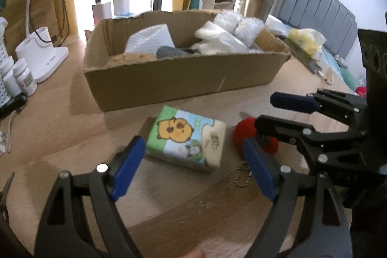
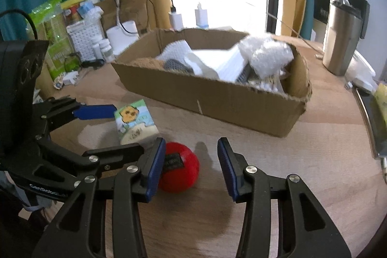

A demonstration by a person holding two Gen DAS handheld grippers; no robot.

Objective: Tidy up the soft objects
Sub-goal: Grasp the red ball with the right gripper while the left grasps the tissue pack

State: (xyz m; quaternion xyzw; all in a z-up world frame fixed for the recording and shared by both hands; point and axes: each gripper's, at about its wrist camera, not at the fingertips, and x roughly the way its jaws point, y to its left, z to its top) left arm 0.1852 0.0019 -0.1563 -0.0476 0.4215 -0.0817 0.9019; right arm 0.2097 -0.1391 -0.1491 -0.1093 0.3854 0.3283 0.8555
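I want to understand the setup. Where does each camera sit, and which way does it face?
Left wrist: sits on the left tongs, looking down along the open fingers at the tissue pack; the right tongs show at right.
Right wrist: sits on the right tongs, facing the red ball; the left tongs show at left.
Shared: pack, ball, cardboard box, wooden table.

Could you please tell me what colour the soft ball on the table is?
The ball is red, clearest in the right wrist view.
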